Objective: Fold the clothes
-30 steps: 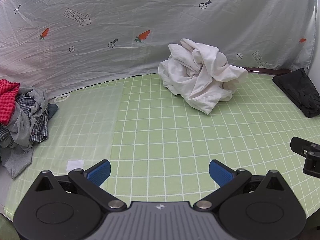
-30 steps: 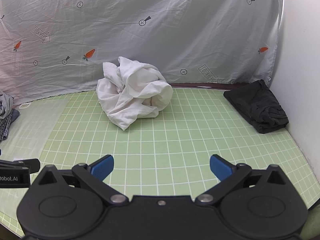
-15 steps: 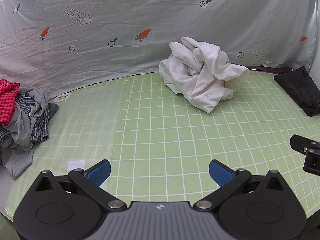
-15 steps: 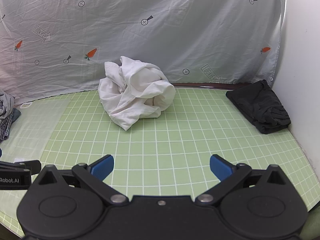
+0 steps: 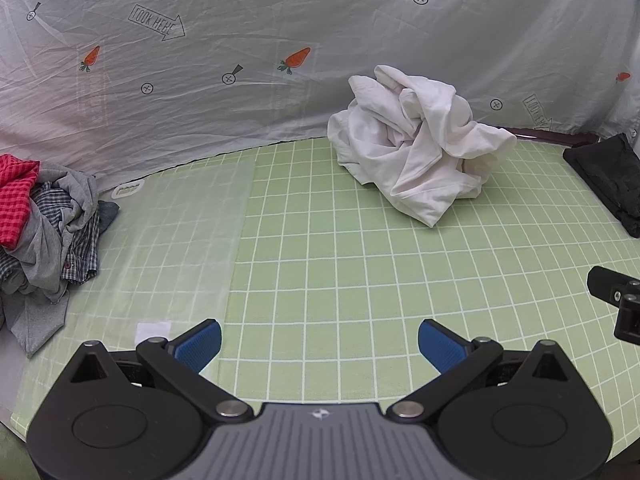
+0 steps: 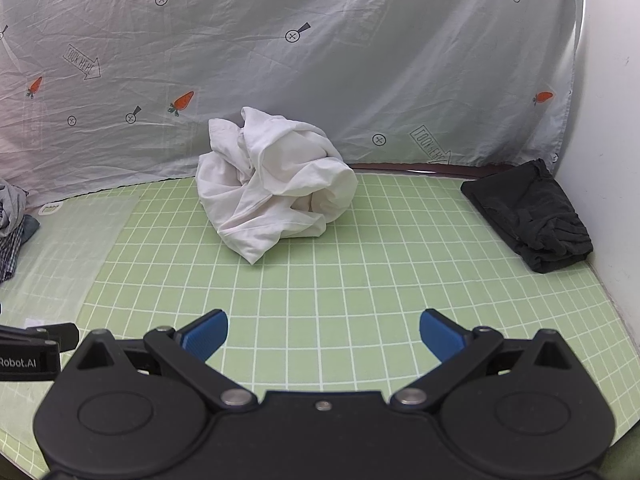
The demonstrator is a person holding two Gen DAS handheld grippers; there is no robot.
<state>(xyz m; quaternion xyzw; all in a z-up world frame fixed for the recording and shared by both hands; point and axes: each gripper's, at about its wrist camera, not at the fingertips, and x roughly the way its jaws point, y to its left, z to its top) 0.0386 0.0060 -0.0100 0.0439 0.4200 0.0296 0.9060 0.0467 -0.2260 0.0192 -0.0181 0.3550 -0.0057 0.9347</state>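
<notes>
both grippers have edged nearer the crumpled white garment (image 6: 276,184), jaws apart.

Green grid mat (image 5: 340,248), carrot-print backdrop sheet (image 5: 240,60) — clear plastic sheet (image 5: 192,232) at left

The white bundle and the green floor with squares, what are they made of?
The white bundle looks like soft, thin woven cloth, maybe cotton: matte, with many loose creases and folds. The green mat looks like smooth rubbery plastic, like a cutting mat: flat, with printed white grid lines. I can't be sure of either from looks alone.
</notes>
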